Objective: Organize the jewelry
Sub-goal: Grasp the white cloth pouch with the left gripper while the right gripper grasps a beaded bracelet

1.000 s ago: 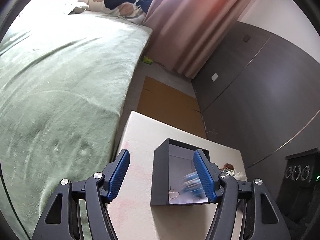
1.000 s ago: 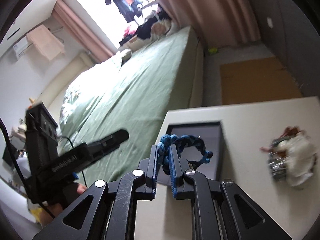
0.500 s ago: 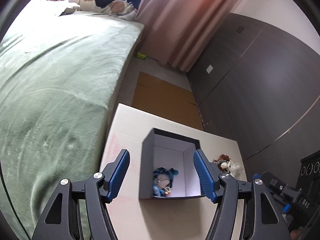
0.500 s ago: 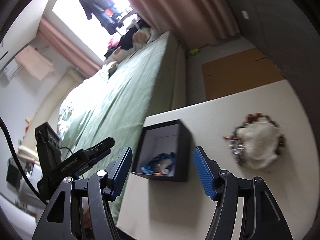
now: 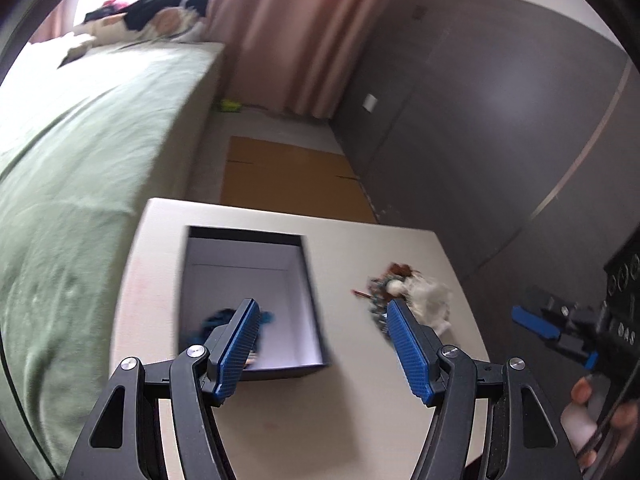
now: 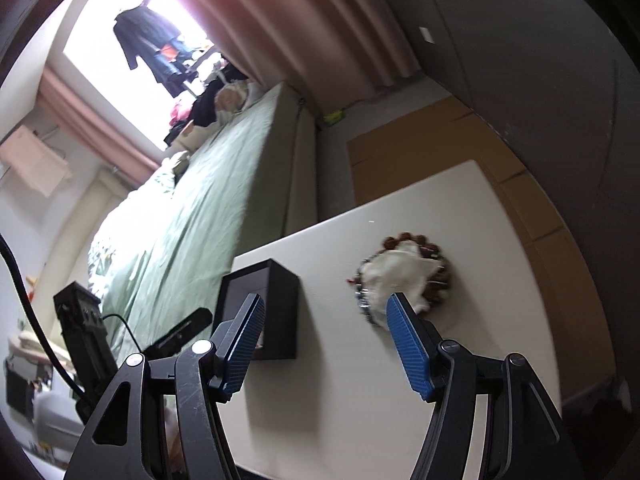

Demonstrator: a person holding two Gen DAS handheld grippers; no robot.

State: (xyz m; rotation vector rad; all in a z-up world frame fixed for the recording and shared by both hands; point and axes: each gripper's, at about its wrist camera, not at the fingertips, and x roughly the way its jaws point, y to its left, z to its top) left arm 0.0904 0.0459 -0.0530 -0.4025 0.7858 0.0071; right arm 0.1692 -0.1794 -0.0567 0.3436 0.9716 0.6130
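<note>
We are in a bedroom of a home. A wide bed [image 5: 80, 152] under a green cover [image 6: 208, 200] fills one side, with clothes and bedding heaped at its far end [image 5: 152, 20]. Pink curtains [image 5: 296, 32] hang to the floor beside a bright window [image 6: 120, 60], where dark garments [image 6: 148, 48] hang on a rail. A dark grey wardrobe wall [image 5: 500, 120] runs along the other side. We see flattened cardboard [image 5: 288, 176] on the floor and a low pale table [image 6: 400, 380] next to the bed.
</note>
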